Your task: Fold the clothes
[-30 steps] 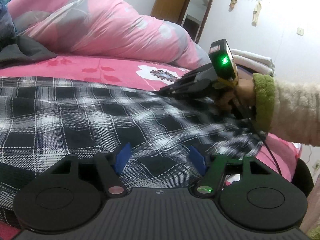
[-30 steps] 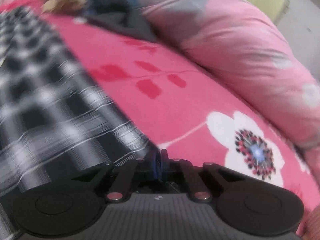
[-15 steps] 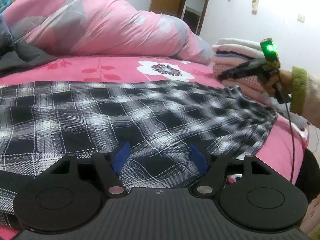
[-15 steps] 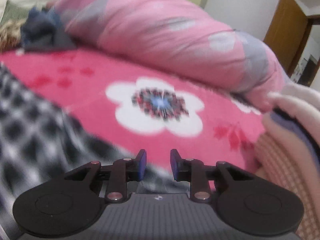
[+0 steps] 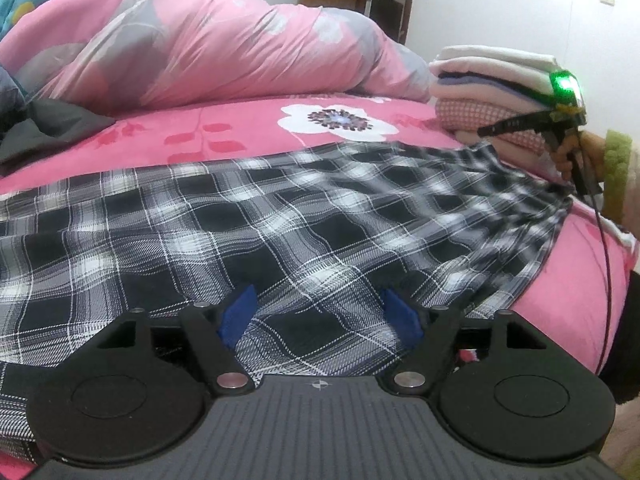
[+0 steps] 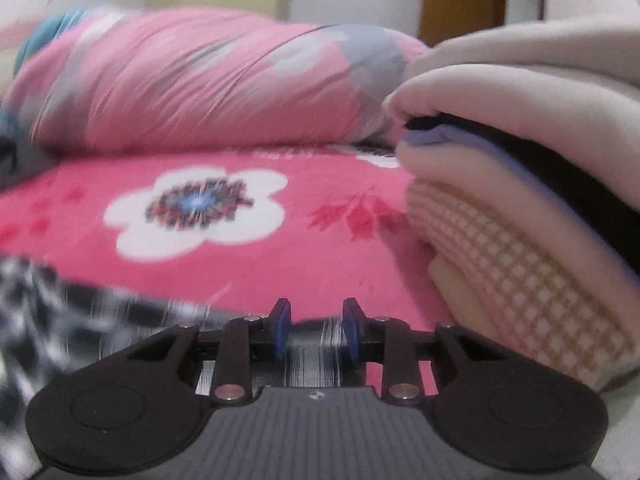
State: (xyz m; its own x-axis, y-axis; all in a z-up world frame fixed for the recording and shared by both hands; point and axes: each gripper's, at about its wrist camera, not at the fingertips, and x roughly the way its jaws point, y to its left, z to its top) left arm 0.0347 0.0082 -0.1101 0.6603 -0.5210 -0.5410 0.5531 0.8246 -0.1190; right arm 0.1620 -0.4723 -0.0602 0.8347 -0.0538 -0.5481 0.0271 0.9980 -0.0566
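Shirt (image 5: 304, 220), plaid, lies flat on pink bedsheet (image 5: 240, 128). Left gripper (image 5: 320, 316) fingers wide apart over it; right gripper (image 6: 316, 328) at 3 o'clock, apart, by folded stack (image 5: 492, 84).

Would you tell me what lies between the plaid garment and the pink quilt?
Only bare pink flowered bedsheet separates the plaid garment from the pink quilt, seen in the left wrist view.

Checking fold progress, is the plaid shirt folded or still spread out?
Spread out: the plaid shirt lies flat across the pink bedsheet, no fold visible.
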